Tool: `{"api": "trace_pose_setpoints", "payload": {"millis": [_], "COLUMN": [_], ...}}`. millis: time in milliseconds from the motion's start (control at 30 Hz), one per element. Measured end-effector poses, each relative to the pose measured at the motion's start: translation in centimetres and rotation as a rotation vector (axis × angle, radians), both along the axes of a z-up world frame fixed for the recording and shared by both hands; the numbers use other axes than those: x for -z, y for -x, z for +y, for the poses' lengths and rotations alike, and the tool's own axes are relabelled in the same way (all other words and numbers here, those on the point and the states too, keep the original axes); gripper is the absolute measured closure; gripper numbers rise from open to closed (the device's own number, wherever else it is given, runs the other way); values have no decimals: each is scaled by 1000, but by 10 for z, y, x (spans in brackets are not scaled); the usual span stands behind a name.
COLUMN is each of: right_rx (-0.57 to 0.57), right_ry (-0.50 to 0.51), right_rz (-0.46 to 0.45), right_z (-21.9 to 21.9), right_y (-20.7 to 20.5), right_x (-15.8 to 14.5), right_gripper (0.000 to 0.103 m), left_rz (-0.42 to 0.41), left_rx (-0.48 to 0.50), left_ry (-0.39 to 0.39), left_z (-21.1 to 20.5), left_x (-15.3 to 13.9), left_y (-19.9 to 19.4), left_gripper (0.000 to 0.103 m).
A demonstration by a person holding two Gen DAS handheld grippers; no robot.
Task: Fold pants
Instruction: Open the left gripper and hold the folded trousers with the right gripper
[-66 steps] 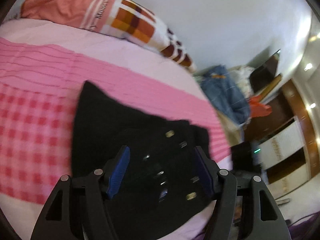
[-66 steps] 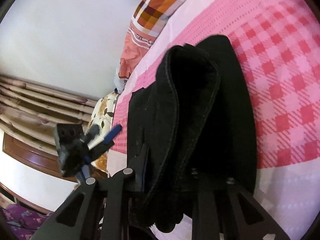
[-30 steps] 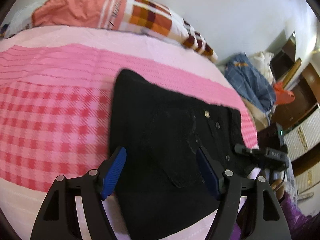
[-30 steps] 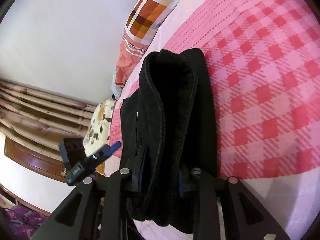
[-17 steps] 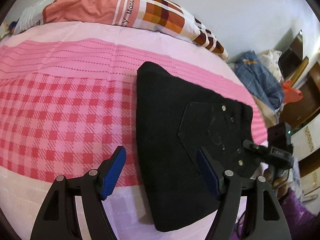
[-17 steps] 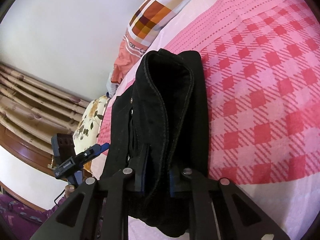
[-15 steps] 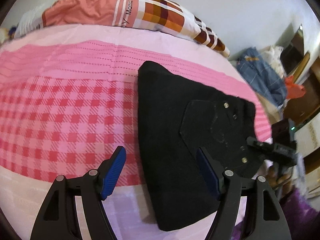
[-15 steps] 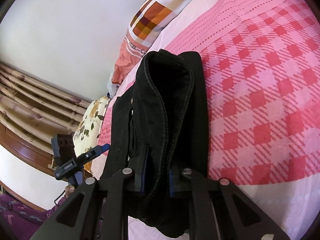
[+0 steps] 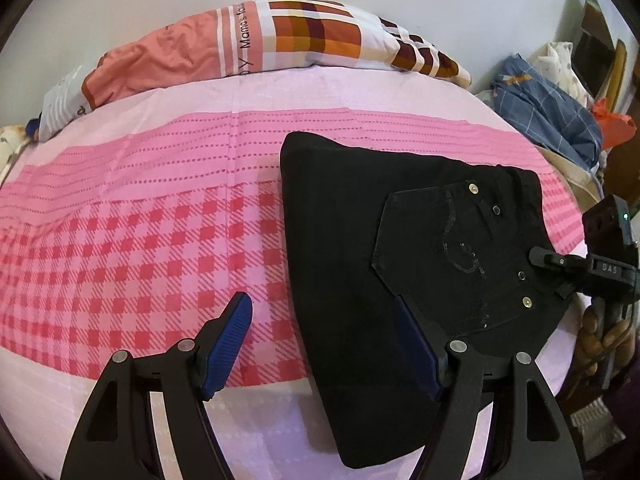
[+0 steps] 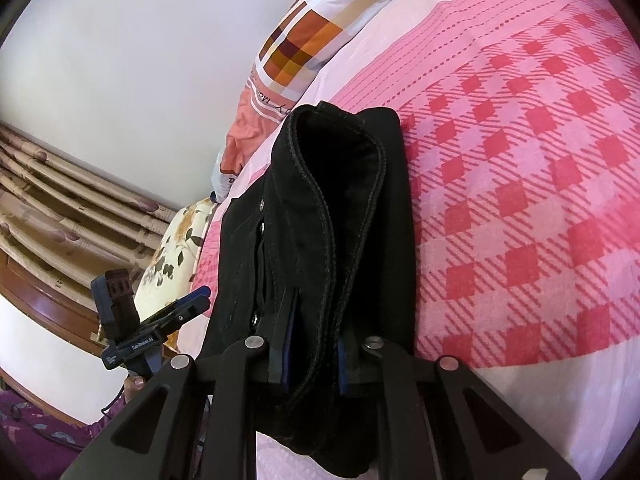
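Note:
The black pants (image 9: 360, 240) lie folded on the pink checked bed sheet (image 9: 140, 248), back pocket with rivets facing up. My left gripper (image 9: 322, 332) is open and empty, just above the near edge of the pants. My right gripper (image 10: 310, 340) is shut on the waistband edge of the pants (image 10: 332, 208), its blue pads pinching the thick fold. The right gripper also shows in the left wrist view (image 9: 560, 264) at the right edge of the pants. The left gripper shows in the right wrist view (image 10: 188, 304), apart from the cloth.
A patchwork pillow (image 9: 280, 40) lies at the far side of the bed. A pile of blue and white clothes (image 9: 548, 108) sits off the bed's right end. A floral pillow (image 10: 172, 256) and a wooden headboard (image 10: 60, 208) stand beyond the left end.
My left gripper has pulled back and left from over the pants, open throughout. The folded pants settled flat on the sheet. My right gripper has stayed shut on the waistband.

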State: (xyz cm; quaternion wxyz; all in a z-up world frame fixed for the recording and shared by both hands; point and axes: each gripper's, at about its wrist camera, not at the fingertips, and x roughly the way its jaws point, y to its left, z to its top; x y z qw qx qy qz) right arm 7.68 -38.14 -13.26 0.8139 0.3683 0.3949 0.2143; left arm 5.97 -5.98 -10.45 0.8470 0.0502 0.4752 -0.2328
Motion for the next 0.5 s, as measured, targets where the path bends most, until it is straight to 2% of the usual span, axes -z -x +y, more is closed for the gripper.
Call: {"api": "trace_pose_setpoints", "payload": {"millis": [500], "right_rx": [4], "right_ry": [-1], "right_rz": [1], "right_z": [-1], "right_y": [-2], "right_x": [1], "right_gripper": [91], "left_rz": [2], "left_rx": [10], "left_ry": [-47], "left_z": [-8], "left_x": [11], "left_y": [-9], "left_gripper": [29]}}
